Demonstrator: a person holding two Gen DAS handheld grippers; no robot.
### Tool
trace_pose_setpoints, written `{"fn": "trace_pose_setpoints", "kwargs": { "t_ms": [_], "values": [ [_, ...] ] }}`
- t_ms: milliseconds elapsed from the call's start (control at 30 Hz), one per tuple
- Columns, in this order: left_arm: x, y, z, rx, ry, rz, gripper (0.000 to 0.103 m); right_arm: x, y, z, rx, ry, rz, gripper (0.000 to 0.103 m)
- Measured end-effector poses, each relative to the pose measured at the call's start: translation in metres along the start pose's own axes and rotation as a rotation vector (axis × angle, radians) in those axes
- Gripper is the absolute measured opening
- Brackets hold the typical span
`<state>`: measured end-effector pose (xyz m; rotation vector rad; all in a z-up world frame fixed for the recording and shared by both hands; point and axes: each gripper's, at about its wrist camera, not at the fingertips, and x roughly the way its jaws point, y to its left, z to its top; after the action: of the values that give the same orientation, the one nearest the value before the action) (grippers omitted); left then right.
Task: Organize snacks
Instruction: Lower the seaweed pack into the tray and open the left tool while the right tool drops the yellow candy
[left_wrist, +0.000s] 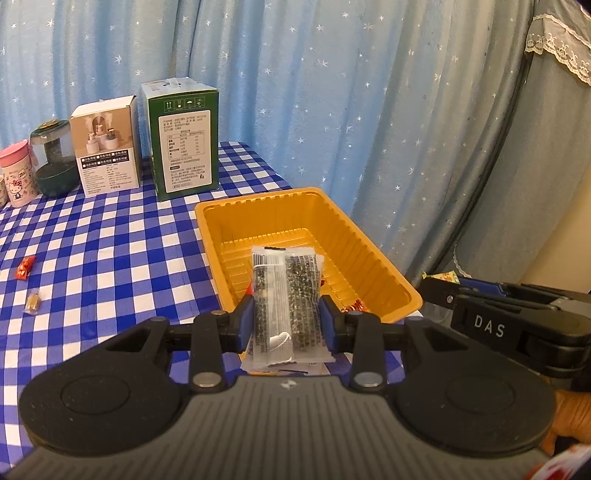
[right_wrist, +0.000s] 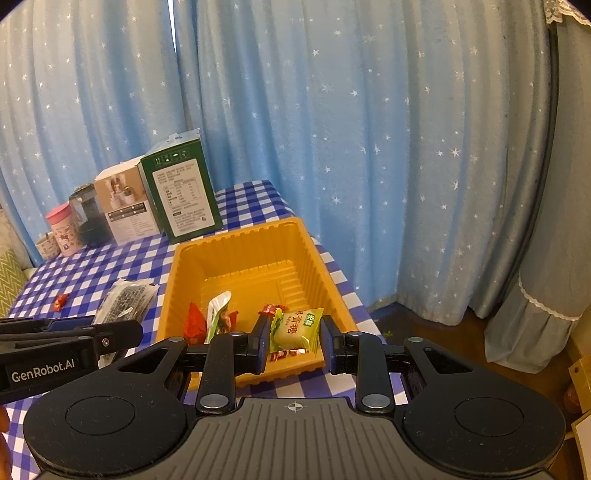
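Observation:
My left gripper (left_wrist: 287, 319) is shut on a clear packet of dark sesame snack (left_wrist: 284, 295), held upright over the near edge of the yellow tray (left_wrist: 354, 236). My right gripper (right_wrist: 293, 341) is shut on a green-and-yellow candy packet (right_wrist: 293, 328) over the tray's near right corner. In the right wrist view the yellow tray (right_wrist: 184, 280) holds a red wrapper (right_wrist: 195, 321), a white-green pouch (right_wrist: 218, 310) and a small red candy (right_wrist: 271, 309). The left gripper's sesame packet (right_wrist: 127, 301) shows left of the tray there.
On the blue checked tablecloth (left_wrist: 110, 240) lie a red candy (left_wrist: 26, 266) and a small brown candy (left_wrist: 32, 301). At the back stand a green box (left_wrist: 183, 142), a white box (left_wrist: 107, 147), a dark jar (left_wrist: 53, 158) and a pink cup (left_wrist: 16, 173). Blue star curtains hang behind.

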<state>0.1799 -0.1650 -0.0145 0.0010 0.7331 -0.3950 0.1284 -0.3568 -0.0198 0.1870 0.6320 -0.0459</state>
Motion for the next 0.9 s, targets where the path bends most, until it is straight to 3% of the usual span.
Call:
{"fn": "trace_pose_setpoints", "kwargs": {
  "t_ms": [900],
  "values": [
    [0.094,0.029,0.05,-0.023,0.021,-0.003,0.034,0.09,-0.006,0.04,-0.022,0.027,0.012,0.029]
  ]
}}
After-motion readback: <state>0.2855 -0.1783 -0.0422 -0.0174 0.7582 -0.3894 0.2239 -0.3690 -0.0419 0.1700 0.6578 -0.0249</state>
